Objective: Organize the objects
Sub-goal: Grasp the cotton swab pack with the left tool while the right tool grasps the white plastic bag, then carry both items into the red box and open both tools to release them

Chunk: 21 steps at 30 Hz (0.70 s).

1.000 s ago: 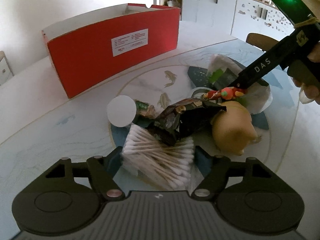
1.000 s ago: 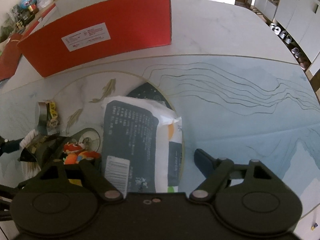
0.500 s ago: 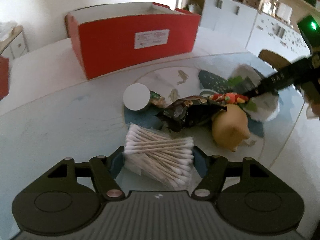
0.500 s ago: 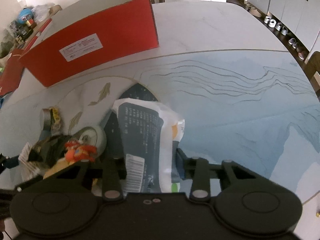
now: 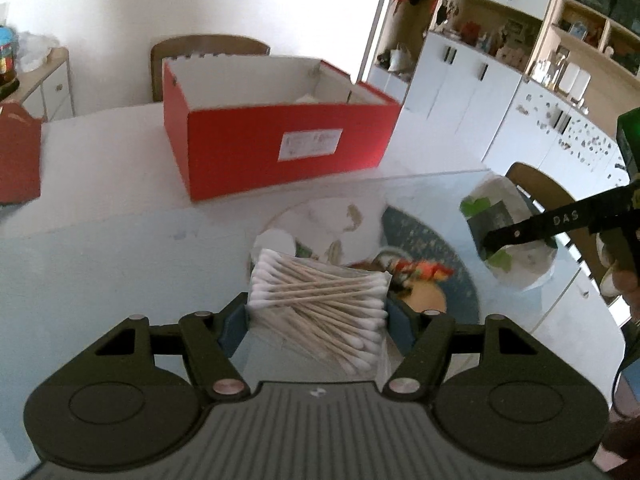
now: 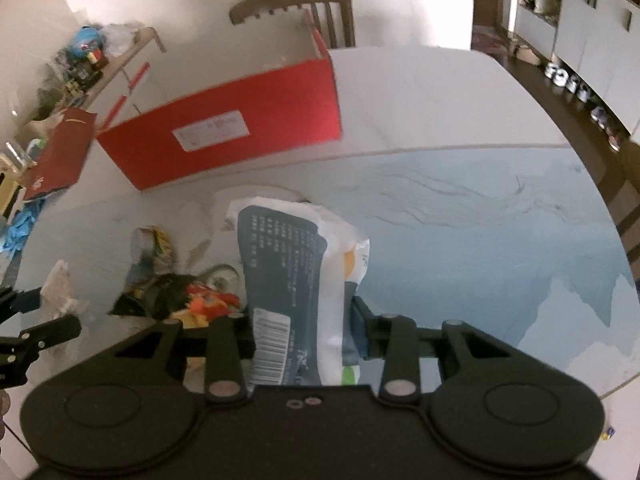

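My left gripper (image 5: 318,316) is shut on a clear pack of cotton swabs (image 5: 320,300) and holds it above the table. My right gripper (image 6: 302,332) is shut on a white and dark blue packet (image 6: 296,280), lifted off the table; the packet also shows at right in the left wrist view (image 5: 508,236). An open red box (image 5: 276,140) stands at the back of the table; it also shows in the right wrist view (image 6: 224,128). Left on the mat are a dark snack wrapper (image 6: 160,296), an orange toy (image 5: 420,270) and a yellow object (image 5: 424,300).
A red lid (image 5: 18,156) lies at the far left. A roll with a yellow label (image 6: 154,242) lies on the mat. Wooden chairs stand behind the box (image 5: 208,46) and at the right (image 5: 536,184). White cabinets (image 5: 480,92) line the right wall.
Both grippers have risen from the table with their loads. The right gripper closed on the packet and lifted it. The views now look over the red box.
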{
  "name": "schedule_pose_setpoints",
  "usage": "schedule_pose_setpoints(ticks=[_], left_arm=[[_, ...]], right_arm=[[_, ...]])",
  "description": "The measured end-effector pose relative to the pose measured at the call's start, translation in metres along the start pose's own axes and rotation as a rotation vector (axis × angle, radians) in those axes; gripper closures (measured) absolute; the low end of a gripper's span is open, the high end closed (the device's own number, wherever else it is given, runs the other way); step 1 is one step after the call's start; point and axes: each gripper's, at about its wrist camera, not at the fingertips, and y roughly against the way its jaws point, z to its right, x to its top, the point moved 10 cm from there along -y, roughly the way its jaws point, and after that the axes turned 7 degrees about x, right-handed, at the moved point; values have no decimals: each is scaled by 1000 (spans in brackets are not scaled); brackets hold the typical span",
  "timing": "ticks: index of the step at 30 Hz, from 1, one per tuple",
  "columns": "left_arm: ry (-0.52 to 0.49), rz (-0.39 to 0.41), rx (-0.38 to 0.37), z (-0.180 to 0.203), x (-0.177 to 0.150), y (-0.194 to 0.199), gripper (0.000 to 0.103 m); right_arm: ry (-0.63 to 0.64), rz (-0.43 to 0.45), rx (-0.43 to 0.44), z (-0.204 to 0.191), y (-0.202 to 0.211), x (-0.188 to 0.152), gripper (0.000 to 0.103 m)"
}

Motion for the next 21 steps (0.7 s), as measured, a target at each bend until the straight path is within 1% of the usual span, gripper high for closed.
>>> schedule_pose_setpoints(ticks=[8,14,21], left_arm=[[-33,52,-19,11,36,6,33],[-44,78,-31,17,62,4,33],[-69,122,-39,28,105,-1,33]], right_arm=[[103,10,21,-23,10,28,65],[157,36,47,-42,14,55,65],[208,75,68,-63,12,90,65]])
